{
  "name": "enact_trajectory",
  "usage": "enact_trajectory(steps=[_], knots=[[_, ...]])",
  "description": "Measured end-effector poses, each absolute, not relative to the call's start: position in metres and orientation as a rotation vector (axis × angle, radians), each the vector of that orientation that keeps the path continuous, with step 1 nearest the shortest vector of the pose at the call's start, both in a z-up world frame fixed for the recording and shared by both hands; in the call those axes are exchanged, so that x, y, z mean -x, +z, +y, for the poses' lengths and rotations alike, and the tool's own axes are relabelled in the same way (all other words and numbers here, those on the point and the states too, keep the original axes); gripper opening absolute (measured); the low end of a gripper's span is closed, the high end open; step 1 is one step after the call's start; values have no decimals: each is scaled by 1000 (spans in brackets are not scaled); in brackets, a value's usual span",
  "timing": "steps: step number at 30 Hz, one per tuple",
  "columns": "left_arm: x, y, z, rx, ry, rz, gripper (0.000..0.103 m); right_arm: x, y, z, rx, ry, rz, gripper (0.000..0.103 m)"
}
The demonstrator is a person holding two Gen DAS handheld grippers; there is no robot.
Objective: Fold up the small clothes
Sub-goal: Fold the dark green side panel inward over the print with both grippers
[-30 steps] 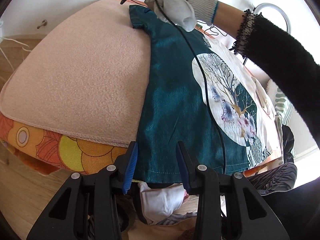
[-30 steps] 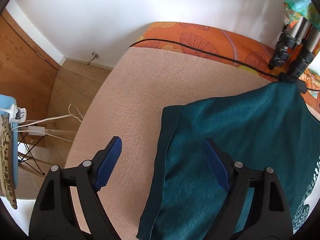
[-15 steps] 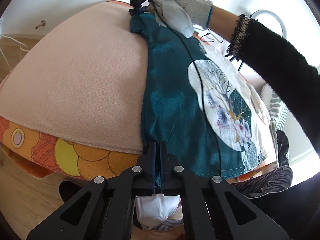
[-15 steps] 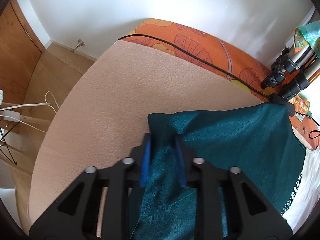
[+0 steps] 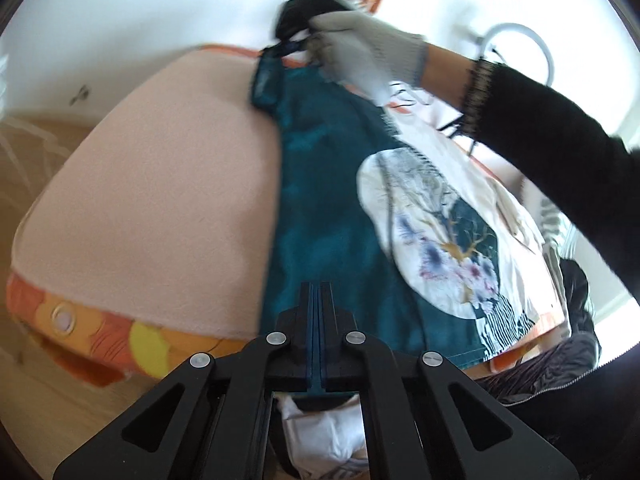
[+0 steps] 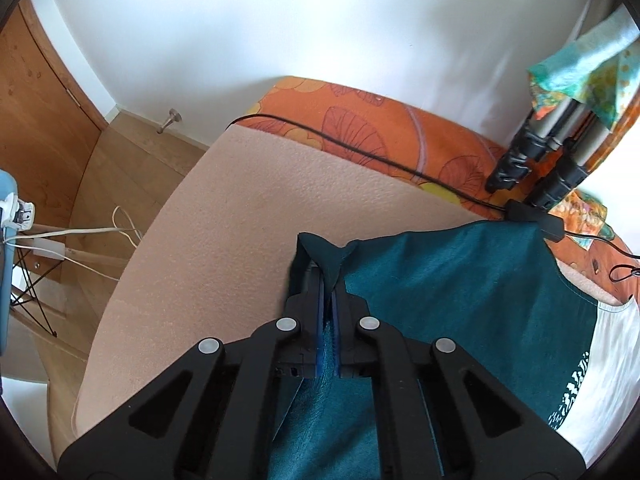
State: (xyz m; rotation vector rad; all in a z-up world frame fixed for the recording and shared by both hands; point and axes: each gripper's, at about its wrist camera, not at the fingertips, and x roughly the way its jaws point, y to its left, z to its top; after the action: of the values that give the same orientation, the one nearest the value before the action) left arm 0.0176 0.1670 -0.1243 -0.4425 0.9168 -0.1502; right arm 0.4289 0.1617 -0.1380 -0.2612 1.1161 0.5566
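Observation:
A small teal shirt (image 5: 320, 208) with a round white tree print (image 5: 432, 236) lies on a pink blanket (image 5: 160, 208). My left gripper (image 5: 319, 292) is shut on the shirt's bottom hem near its left corner. My right gripper (image 6: 329, 280) is shut on the shirt's (image 6: 460, 300) sleeve edge, which bunches up between the pads. In the left wrist view the right gripper (image 5: 296, 44), held by a gloved hand (image 5: 360, 52), lifts the far sleeve off the blanket.
The pink blanket (image 6: 224, 240) covers an orange flowered mattress (image 6: 380, 120). A black cable (image 6: 360, 152) crosses the mattress to tripod legs (image 6: 536, 152). White and striped clothes (image 5: 520, 216) lie right of the shirt. Wooden floor with white cables (image 6: 80, 236) is at left.
Both grippers closed from open onto the shirt: left on the hem, right on the sleeve. The shirt's left edge is now being lifted off the blanket.

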Motion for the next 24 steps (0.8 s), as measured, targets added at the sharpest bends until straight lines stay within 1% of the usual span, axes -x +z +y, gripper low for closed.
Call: enact_trajectory(steps=[2, 4, 6, 7, 9, 11, 12, 13, 15, 17, 20, 24], knots=[[-16, -130, 170, 422, -105, 955, 5, -431, -139, 159, 239, 556, 1121, 4], [-19, -134, 164, 382, -76, 1000, 27, -429, -139, 154, 233, 553, 1125, 4], [-21, -141, 157, 339, -69, 1022, 30, -428, -139, 155, 238, 556, 1125, 4], [-23, -145, 155, 330, -69, 1047, 31, -428, -138, 155, 242, 557, 1123, 4], [-25, -146, 149, 292, -72, 1039, 32, -426, -135, 153, 238, 560, 1118, 4], [-24, -148, 143, 236, -72, 1020, 31, -425, -133, 151, 223, 561, 1110, 4], [-22, -149, 137, 187, -69, 999, 24, -424, -133, 151, 215, 563, 1108, 4], [-21, -150, 131, 143, -80, 989, 0, -425, -132, 151, 208, 567, 1107, 4], [-22, -149, 130, 133, -98, 983, 1, -425, -132, 149, 204, 571, 1107, 4], [-25, -148, 138, 223, -122, 977, 0, -425, -131, 146, 195, 579, 1111, 4], [-25, -135, 145, 336, -152, 920, 0, -427, -129, 138, 181, 589, 1109, 4], [-27, -116, 136, 384, -208, 859, 0, -430, -120, 122, 170, 597, 1096, 4]])
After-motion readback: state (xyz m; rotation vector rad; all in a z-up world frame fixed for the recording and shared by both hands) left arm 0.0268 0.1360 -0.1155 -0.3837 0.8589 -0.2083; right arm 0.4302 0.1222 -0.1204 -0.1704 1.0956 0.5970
